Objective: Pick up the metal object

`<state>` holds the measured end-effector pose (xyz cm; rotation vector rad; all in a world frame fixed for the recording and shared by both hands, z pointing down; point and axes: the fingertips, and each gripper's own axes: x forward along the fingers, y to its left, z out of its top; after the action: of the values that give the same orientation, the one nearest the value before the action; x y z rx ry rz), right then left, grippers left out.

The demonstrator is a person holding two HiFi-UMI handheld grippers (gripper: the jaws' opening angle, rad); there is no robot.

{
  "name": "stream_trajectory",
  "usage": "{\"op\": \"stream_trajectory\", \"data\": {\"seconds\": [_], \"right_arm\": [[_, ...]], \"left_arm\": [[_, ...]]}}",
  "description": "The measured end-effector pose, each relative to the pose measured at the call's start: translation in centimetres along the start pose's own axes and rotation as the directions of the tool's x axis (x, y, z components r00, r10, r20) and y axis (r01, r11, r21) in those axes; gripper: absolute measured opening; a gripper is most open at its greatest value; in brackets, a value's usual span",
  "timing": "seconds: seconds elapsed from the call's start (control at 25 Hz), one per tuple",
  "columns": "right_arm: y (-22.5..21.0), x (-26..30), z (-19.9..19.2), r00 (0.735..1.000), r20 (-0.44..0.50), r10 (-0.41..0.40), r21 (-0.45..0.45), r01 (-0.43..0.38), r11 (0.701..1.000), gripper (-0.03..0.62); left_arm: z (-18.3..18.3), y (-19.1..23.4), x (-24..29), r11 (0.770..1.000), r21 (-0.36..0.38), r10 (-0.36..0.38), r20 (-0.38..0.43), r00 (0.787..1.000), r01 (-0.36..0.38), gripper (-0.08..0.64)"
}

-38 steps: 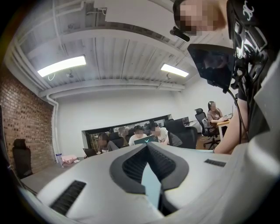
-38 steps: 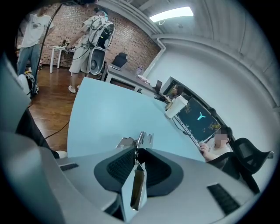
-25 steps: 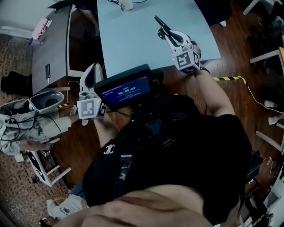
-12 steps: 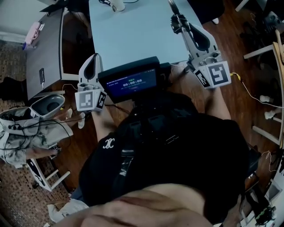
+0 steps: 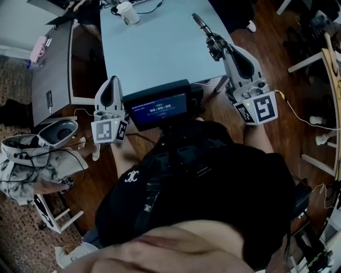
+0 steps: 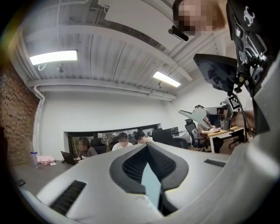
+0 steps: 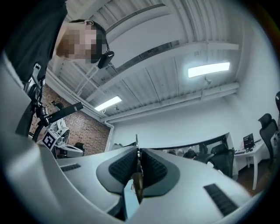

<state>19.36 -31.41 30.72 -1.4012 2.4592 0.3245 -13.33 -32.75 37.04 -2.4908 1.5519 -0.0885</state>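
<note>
My right gripper (image 5: 213, 42) is raised over the near right corner of the pale blue table (image 5: 154, 48). A thin dark metal object (image 5: 198, 22) sticks out past its tips. In the right gripper view the jaws (image 7: 137, 151) are closing tight on that metal object (image 7: 137, 179), which shows edge-on between the black pads. My left gripper (image 5: 112, 80) is held upright at the table's near left corner. Its tips (image 6: 146, 145) meet, with nothing between them.
A white cup (image 5: 126, 11) with a cable beside it stands at the table's far edge. A dark screen (image 5: 160, 109) hangs at the person's chest. A grey desk (image 5: 53, 64) with a phone (image 5: 49, 100) stands at the left, white chair frames (image 5: 319, 58) at the right.
The right gripper has swung right and back toward the person, keeping the metal object in its jaws. The left gripper has barely moved.
</note>
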Motion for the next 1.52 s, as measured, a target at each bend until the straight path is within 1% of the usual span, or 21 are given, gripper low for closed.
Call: {"op": "stream_trajectory", "data": {"seconds": [0.12,0.28,0.48,0.56,0.72,0.88,1.0,1.08,1.24,1.36,1.44,1.52], "right_arm": [[0.0,-0.8,-0.1,1.0,-0.015,0.016,-0.007,-0.016,1.0,0.002],[0.6,-0.2,-0.9,0.998,-0.042,0.035,0.024,-0.034,0.999,0.0],[1.5,-0.1,0.2,0.999,-0.025,0.046,0.028,-0.045,0.999,0.001],[2.7,-1.7,1.1,0.999,-0.017,0.043,0.021,-0.043,0.999,0.0],[6.7,-7.0,3.4,1.0,0.013,0.028,0.022,-0.028,0.999,0.001],[10.9,-10.7,5.7,0.999,0.037,-0.001,0.006,0.0,1.0,0.0],[15.0,-13.6,6.9,0.999,0.048,-0.014,0.01,0.014,1.0,0.0],[17.7,-16.4,7.6,0.998,0.058,-0.024,0.017,0.023,1.0,0.001],[21.5,-21.9,8.7,0.997,0.047,-0.059,0.046,0.057,0.997,0.001],[23.6,-24.4,10.2,0.997,0.043,-0.07,0.044,0.069,0.997,0.001],[24.0,-25.8,11.0,0.995,0.05,-0.082,0.053,0.08,0.995,0.002],[23.7,-27.4,11.4,0.994,0.051,-0.095,0.066,0.091,0.994,0.0]], "left_arm": [[0.0,-0.9,-0.4,1.0,-0.008,0.009,-0.007,1.0,-0.009,0.002],[0.3,-0.7,0.1,1.0,-0.012,-0.01,-0.012,1.0,0.01,0.002],[1.9,-1.0,0.8,0.999,0.003,-0.034,0.007,0.999,0.034,0.002],[2.5,-2.0,-0.5,0.998,0.025,-0.05,0.024,0.998,0.049,0.002],[3.9,-4.2,-6.3,0.997,0.055,-0.065,0.078,0.995,0.06,0.002],[4.9,-4.8,-12.4,0.995,0.076,-0.074,0.104,0.992,0.066,0.002],[4.7,-5.1,-17.8,0.994,0.09,-0.078,0.105,0.991,0.069,0.002],[4.1,-6.1,-21.4,0.993,0.093,-0.082,0.097,0.992,0.073,0.001],[3.2,-8.5,-27.7,0.993,0.071,-0.094,0.064,0.994,0.089,0.002],[3.8,-8.7,-31.0,0.994,0.053,-0.095,0.063,0.993,0.091,0.002],[4.4,-9.0,-32.4,0.995,0.055,-0.087,0.073,0.994,0.083,0.001],[4.9,-10.2,-33.4,0.995,0.057,-0.083,0.078,0.993,0.078,0.002]]}}
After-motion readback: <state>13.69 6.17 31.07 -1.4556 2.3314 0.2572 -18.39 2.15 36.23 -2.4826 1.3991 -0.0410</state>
